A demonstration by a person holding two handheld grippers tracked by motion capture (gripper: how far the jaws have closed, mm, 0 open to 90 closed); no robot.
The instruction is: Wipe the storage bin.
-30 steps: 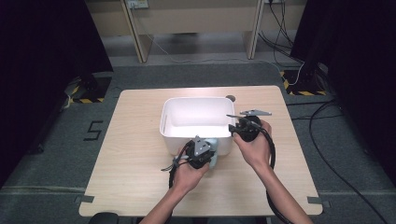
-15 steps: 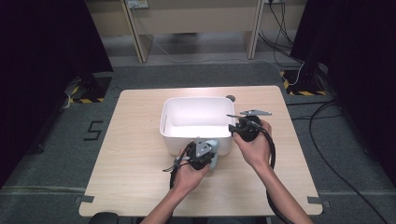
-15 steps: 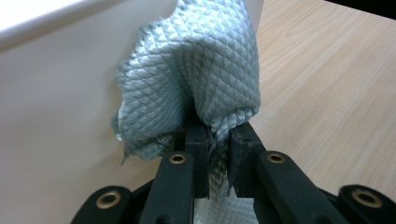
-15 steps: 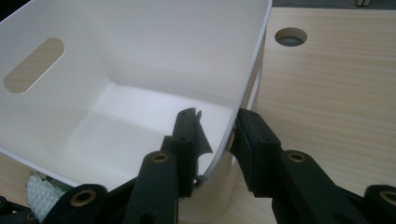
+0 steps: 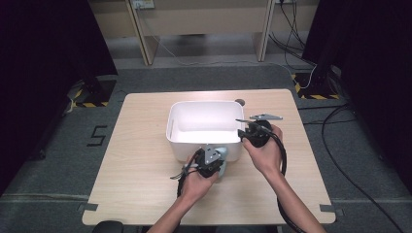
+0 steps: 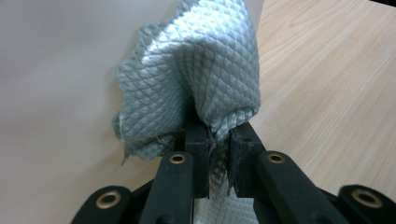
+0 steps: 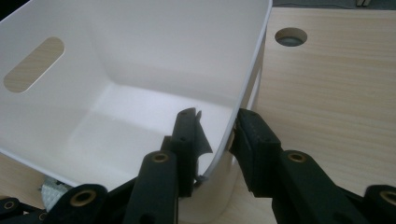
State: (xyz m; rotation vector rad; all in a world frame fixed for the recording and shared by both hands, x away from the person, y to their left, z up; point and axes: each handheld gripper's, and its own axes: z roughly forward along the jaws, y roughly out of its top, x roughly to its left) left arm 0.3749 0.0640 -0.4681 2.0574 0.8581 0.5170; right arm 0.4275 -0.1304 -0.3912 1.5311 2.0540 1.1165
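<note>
On a pale wood-grain table [image 5: 141, 160], left gripper [image 6: 217, 140] clenched on quilted grey-green cloth [image 6: 205, 79] against smooth white tub [image 5: 204, 124], right gripper [image 7: 215, 135] straddling tub's thin curved rim, jaws gripping it.

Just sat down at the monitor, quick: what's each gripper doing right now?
Left gripper: shut on the grey quilted cloth, pressed against the white bin's outer wall.
Right gripper: shut on the white bin, jaws astride its rim.

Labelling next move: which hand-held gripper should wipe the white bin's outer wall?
Left. Its hand-held gripper already clamps the grey cloth against the bin's wall; the right straddles the rim.
</note>
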